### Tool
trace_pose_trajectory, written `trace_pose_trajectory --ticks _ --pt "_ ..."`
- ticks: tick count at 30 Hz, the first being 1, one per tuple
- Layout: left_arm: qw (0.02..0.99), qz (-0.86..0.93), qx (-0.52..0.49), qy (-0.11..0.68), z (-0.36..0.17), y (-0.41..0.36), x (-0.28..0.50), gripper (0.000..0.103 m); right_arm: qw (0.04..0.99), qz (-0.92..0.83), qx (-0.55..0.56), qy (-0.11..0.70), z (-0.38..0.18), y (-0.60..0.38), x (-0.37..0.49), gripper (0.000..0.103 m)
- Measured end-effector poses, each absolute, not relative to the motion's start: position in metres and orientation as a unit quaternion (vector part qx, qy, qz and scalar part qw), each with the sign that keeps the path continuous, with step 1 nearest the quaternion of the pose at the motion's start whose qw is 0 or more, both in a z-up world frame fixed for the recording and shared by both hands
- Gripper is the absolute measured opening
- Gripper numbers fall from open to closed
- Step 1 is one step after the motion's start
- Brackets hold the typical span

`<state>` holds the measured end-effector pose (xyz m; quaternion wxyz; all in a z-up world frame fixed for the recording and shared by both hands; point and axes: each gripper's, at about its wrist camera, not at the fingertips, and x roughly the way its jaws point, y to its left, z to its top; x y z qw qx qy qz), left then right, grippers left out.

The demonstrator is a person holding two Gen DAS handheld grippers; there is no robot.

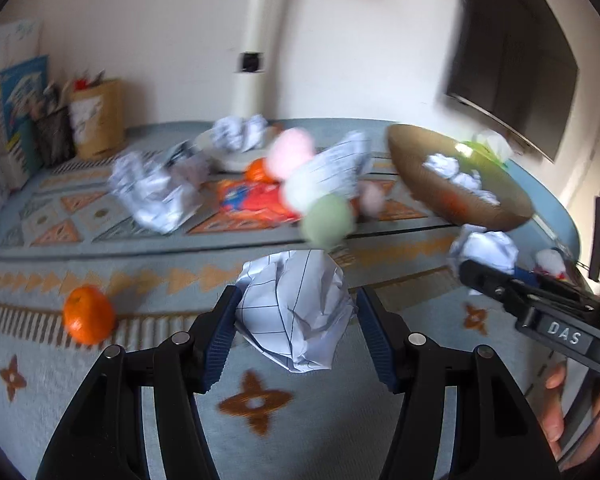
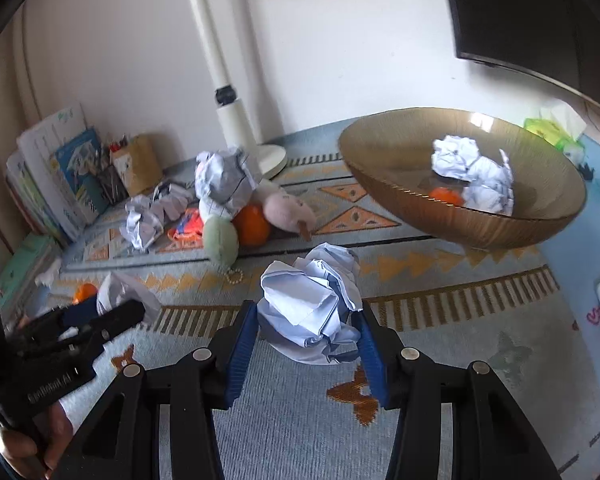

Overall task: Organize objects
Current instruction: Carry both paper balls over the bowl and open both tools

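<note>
My left gripper (image 1: 296,312) is shut on a crumpled ball of lined paper (image 1: 296,312), held above the rug. My right gripper (image 2: 309,320) is shut on another crumpled paper ball (image 2: 312,304). A wide brown bowl (image 2: 396,152) stands on the rug to the right, holding paper balls (image 2: 472,172) and an orange (image 2: 446,196). In the left wrist view the bowl (image 1: 416,164) is at the right, with the right gripper (image 1: 480,256) below it. More paper balls (image 1: 152,192), plush toys (image 1: 328,220) and an orange (image 1: 88,314) lie on the rug.
A white lamp stand (image 2: 236,120) rises at the back by the wall. Books and a paper bag (image 2: 136,164) lean at the left wall. A dark TV (image 1: 512,60) hangs at the upper right. A red-blue packet (image 1: 252,196) lies among the toys.
</note>
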<state>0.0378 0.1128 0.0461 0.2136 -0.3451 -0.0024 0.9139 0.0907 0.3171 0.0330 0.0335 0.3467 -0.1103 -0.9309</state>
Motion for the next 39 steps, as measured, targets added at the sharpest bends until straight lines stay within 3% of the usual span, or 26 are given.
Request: trace_pose_trajectory --ticks 7,12,13,14,15,16,19,26,31,34,39 --pt "0.293 0.910 -0.292 0.021 0.119 0.194 0.008 0.059 -0.024 -0.949 0.289 -0.125 0.099 0.372 0.103 0.048" --pt "0.348 0.880 -0.323 0.006 0.125 0.268 -0.042 0.062 -0.118 -0.934 0.305 -0.147 0.121 0.433 0.069 0.049" --pt "0.354 0.877 -0.326 -0.001 0.122 0.277 -0.049 0.066 -0.119 -0.931 0.311 -0.149 0.120 0.439 0.062 0.049" --pt "0.348 0.878 -0.329 -0.007 0.118 0.284 -0.057 0.082 -0.121 -0.928 0.321 -0.148 0.117 0.444 0.053 0.049" --pt "0.342 0.878 -0.335 -0.009 0.115 0.290 -0.061 0.100 -0.121 -0.924 0.333 -0.145 0.113 0.449 0.045 0.056" --pt "0.337 0.877 -0.341 -0.011 0.110 0.293 -0.065 0.103 -0.128 -0.918 0.347 -0.143 0.108 0.455 0.039 0.067" --pt "0.335 0.877 -0.343 -0.012 0.103 0.287 -0.062 0.102 -0.131 -0.911 0.356 -0.160 0.097 0.464 0.045 0.068" --pt "0.328 0.888 -0.317 -0.052 0.120 0.212 -0.011 0.102 -0.071 -0.918 0.351 -0.170 0.101 0.418 0.069 0.068" --pt "0.220 0.927 -0.302 0.013 0.114 0.135 0.039 0.102 0.005 -0.936 0.336 -0.104 0.115 0.333 0.082 0.086" --pt "0.156 0.940 -0.302 0.026 0.100 0.078 0.054 0.102 0.038 -0.934 0.346 -0.084 0.103 0.290 0.077 0.086" --pt "0.102 0.940 -0.325 -0.032 0.073 -0.013 0.049 0.102 0.052 -0.933 0.348 -0.069 0.060 0.247 0.060 0.086"
